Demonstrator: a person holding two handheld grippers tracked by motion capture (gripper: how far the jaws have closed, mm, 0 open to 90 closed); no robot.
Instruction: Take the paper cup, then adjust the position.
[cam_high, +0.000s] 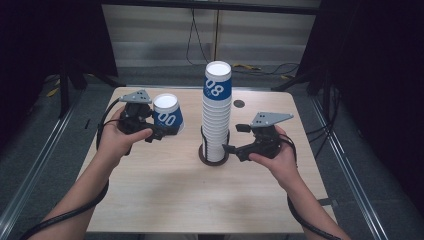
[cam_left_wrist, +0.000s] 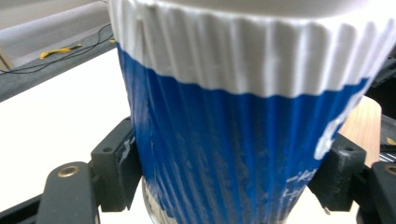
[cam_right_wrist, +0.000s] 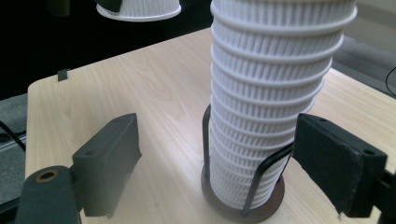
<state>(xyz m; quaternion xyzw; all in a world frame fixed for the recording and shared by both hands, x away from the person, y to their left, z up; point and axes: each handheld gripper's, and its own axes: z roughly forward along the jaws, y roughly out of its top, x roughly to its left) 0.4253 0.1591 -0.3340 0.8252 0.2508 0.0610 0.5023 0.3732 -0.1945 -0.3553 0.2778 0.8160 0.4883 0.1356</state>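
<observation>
My left gripper (cam_high: 161, 131) is clamped on a single blue-and-white paper cup (cam_high: 167, 114), upside down, its white base facing up. In the high view it sits at about nine o'clock from the tall stack of cups (cam_high: 217, 112), well apart from it, over the left part of the wooden table (cam_high: 165, 195). In the left gripper view the cup's (cam_left_wrist: 243, 140) ribbed blue wall is squeezed between my two black jaws, one pad pressed against each side, with a white band running across its upper part.

My right gripper (cam_high: 231, 148) holds nothing. Its jaws stand apart, pointing toward nine o'clock at the foot of the stack, which sits just beyond the tips. In the right gripper view the stack (cam_right_wrist: 275, 93) rises between my two jaws but farther off, with bare table showing between the left pad and the cups; whether the right pad brushes the wire upright I cannot tell.

The stack stands upright in a round dark holder (cam_right_wrist: 261, 212) with thin wire uprights hugging its lowest cups, near the table's middle. Its top cup carries a blue band with white numerals. At about one o'clock from the stack, a small dark disc (cam_high: 239, 103) lies on the table.
</observation>
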